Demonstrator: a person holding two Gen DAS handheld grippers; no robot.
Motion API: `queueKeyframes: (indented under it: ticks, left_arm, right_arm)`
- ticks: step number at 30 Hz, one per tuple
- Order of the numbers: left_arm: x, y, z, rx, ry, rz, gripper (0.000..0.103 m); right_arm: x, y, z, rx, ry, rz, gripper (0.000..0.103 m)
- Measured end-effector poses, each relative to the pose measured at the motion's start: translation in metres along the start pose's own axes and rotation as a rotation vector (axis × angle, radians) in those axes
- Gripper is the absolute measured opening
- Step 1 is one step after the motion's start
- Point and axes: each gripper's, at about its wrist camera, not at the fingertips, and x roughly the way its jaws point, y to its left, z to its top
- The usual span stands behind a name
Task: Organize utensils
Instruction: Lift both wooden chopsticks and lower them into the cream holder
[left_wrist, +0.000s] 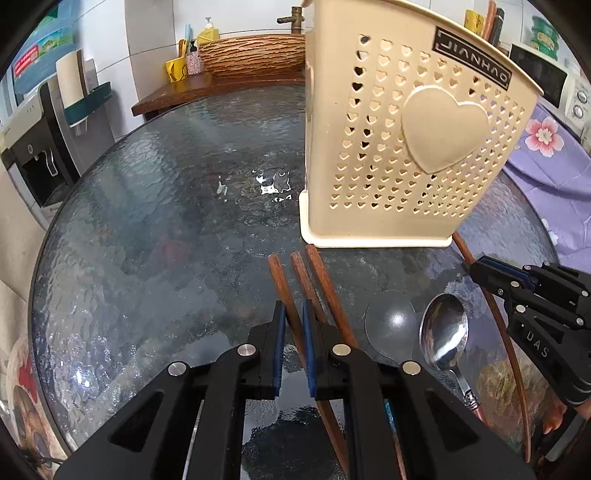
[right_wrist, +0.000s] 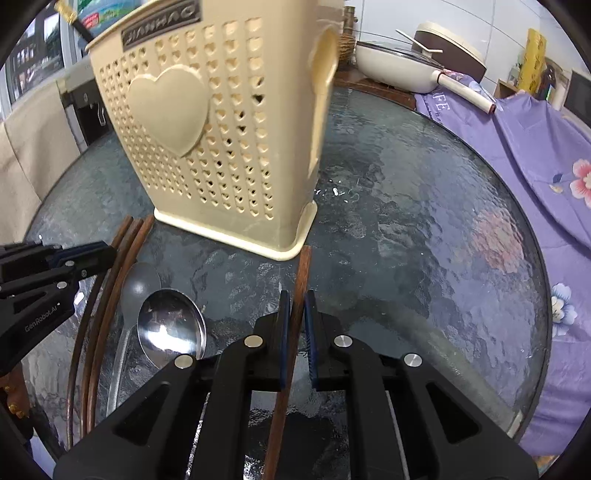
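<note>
A cream utensil holder (left_wrist: 406, 147) (right_wrist: 221, 140) with heart-shaped holes stands upright on the round glass table (left_wrist: 166, 221). Three brown chopsticks (left_wrist: 325, 280) lie just in front of it. My left gripper (left_wrist: 294, 308) is shut on the leftmost one, low over the glass. My right gripper (right_wrist: 296, 297) is shut on a separate brown chopstick (right_wrist: 301, 273) that points at the holder's right corner. Between the two grippers lie a shiny metal spoon (left_wrist: 443, 332) (right_wrist: 171, 325) and a clear spoon (left_wrist: 391, 321) (right_wrist: 140, 284). Each gripper shows at the edge of the other's view: the right gripper (left_wrist: 476, 267), the left gripper (right_wrist: 107, 254).
A purple floral cloth (right_wrist: 535, 147) (left_wrist: 554, 166) covers the surface to the right of the table. Behind it sit a white pan (right_wrist: 399, 70) and a microwave (left_wrist: 546, 77). A wooden basin (left_wrist: 255, 55) with a tap is at the back, and a water dispenser (left_wrist: 33, 147) at the left.
</note>
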Motion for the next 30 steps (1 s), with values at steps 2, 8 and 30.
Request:
queueKeyframes:
  ticks: [2,8,30]
  left_arm:
    - [-0.001,0.003,0.000,-0.013,-0.007,-0.009,0.008]
    - [-0.020,0.008,0.003,-0.030,-0.062,-0.035,0.006]
    - [-0.100,0.006,0.018,-0.054,-0.255,-0.174,0.006]
  right_arm:
    - [-0.004,-0.006,0.001,0.023,-0.023,0.035,0.008]
    - [-0.014,-0.015,0.003,0.061,-0.055,0.079,0.008]
    - [-0.103,-0.056,0.020,0.194,-0.317,0.305,0.007]
